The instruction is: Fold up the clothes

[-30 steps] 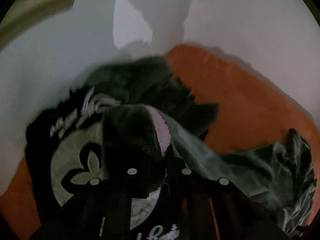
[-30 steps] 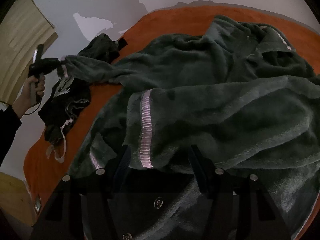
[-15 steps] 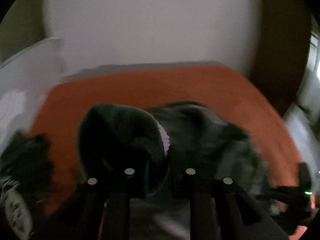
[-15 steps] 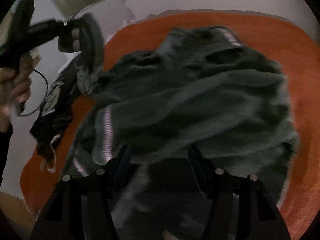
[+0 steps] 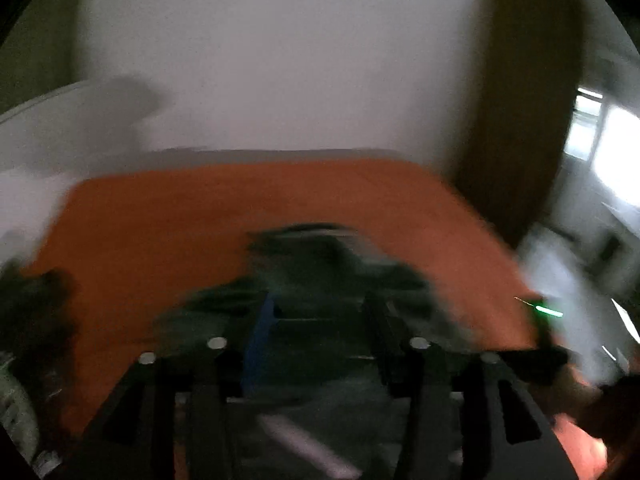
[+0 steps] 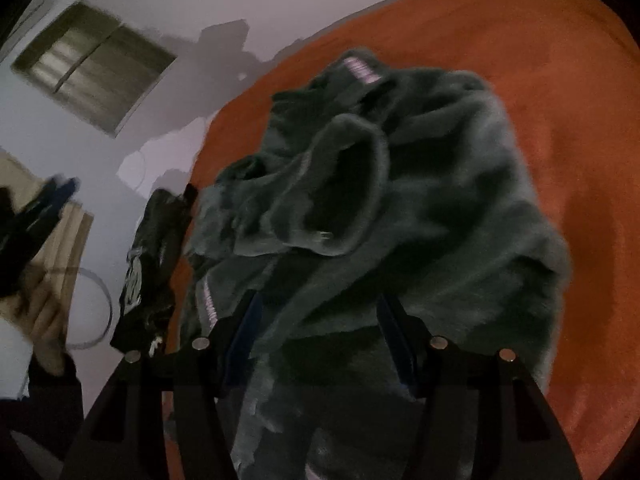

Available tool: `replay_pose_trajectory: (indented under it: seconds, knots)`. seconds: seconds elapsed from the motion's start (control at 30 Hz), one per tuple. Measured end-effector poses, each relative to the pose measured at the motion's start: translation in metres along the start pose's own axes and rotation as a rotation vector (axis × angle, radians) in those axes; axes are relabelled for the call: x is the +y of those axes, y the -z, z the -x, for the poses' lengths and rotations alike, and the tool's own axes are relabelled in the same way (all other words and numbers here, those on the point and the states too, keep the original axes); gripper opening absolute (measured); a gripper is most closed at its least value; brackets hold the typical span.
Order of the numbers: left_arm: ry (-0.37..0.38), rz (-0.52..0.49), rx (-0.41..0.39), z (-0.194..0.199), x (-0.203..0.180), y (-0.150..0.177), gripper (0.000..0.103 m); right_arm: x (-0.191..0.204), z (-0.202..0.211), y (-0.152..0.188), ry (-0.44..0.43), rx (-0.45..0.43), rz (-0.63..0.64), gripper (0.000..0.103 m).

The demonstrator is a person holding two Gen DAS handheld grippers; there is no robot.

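A dark green fleece garment with pink striped trim lies bunched on the orange bed cover. One sleeve lies across its top with the cuff opening facing me. My right gripper is open, its jaws wide apart, just above the garment's near edge. In the blurred left wrist view the left gripper is open and empty above the same garment. The left gripper also shows at the left edge of the right wrist view, held in a hand.
A black printed garment lies at the left edge of the bed, also in the left wrist view. White walls surround the bed. A brown door and a bright window stand to the right.
The left gripper has let go of the sleeve, which now lies on top of the garment, and has opened and pulled back. The right gripper has stayed open over the near edge.
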State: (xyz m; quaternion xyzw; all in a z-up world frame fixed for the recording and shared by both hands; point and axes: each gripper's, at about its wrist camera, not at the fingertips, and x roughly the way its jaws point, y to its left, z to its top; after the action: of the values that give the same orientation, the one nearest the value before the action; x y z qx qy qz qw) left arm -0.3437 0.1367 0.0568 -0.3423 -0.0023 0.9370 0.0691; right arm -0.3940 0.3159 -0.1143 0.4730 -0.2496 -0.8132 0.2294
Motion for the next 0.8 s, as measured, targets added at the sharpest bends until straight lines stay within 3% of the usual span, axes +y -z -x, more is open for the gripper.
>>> replay_pose_trajectory:
  seconds: [0.07,0.17,0.23,0.3,0.33,0.37,0.4,0.47,0.7,0.8]
  knots:
    - [-0.146,0.024,0.042,-0.018,0.043,0.015,0.053,0.009,-0.014,-0.010,0.019,-0.004,0.038,0.059]
    - [-0.279,0.037,0.140,-0.044,0.089,0.049,0.053,0.021,-0.033,-0.026,0.042,-0.015,0.086,0.063]
    - [-0.294,0.068,0.215,-0.061,0.111,0.080,0.053,0.030,-0.048,-0.036,0.081,-0.017,0.131,0.063]
    - [-0.302,0.071,0.271,-0.072,0.122,0.105,0.053,0.037,-0.069,-0.043,0.212,0.006,0.213,0.062]
    - [-0.311,0.064,0.291,-0.077,0.125,0.114,0.053,0.039,-0.078,-0.046,0.233,0.018,0.234,0.041]
    - [-0.329,0.048,0.306,-0.083,0.125,0.122,0.053,0.039,-0.084,-0.050,0.209,0.039,0.232,0.003]
    - [-0.346,0.031,0.315,-0.090,0.124,0.128,0.053,0.042,-0.087,-0.057,0.172,0.054,0.218,0.005]
    - [-0.347,0.014,0.324,-0.097,0.122,0.132,0.053,0.061,-0.073,-0.073,0.116,-0.003,0.231,0.005]
    - [-0.192,-0.062,0.314,-0.117,0.081,0.124,0.059,0.140,0.006,-0.128,-0.085,-0.198,0.291,0.005]
    - [-0.222,-0.123,0.317,-0.135,0.065,0.126,0.064,0.156,0.038,-0.134,-0.119,-0.273,0.316,0.005]
